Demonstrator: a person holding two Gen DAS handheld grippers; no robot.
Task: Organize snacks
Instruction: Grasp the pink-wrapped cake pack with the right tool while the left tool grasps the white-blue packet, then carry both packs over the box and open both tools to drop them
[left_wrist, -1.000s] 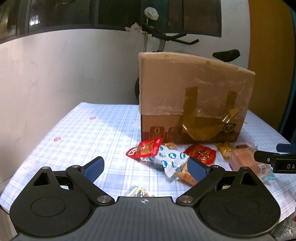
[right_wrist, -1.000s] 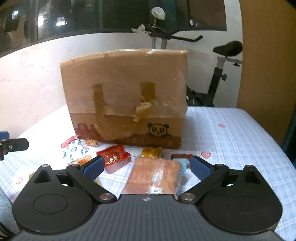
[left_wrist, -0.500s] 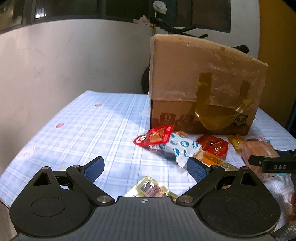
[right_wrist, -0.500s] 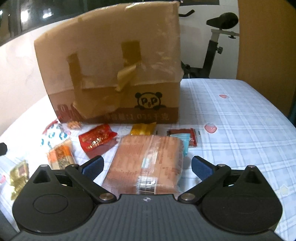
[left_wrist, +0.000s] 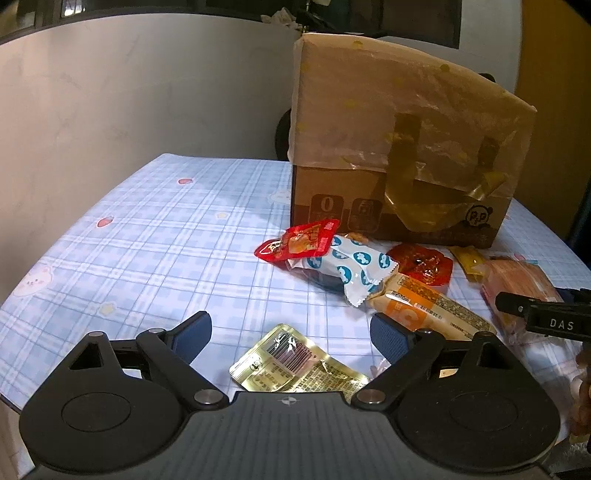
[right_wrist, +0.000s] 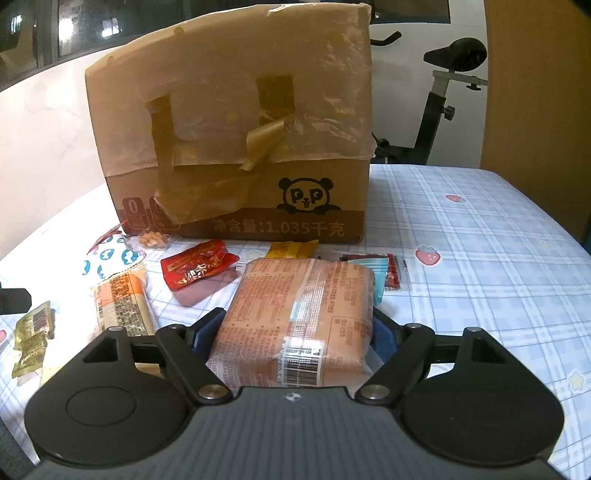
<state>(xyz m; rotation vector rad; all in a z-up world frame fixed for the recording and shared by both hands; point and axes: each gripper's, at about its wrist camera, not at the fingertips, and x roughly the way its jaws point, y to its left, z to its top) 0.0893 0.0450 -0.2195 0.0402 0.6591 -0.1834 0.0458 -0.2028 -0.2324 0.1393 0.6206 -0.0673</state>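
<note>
I see a blue-and-white checked tablecloth (left_wrist: 155, 236), a brown cardboard box (right_wrist: 236, 122), a red packet (right_wrist: 199, 267), an orange-pink pack (right_wrist: 299, 314), and what looks like a gold pouch (left_wrist: 295, 365).
</note>
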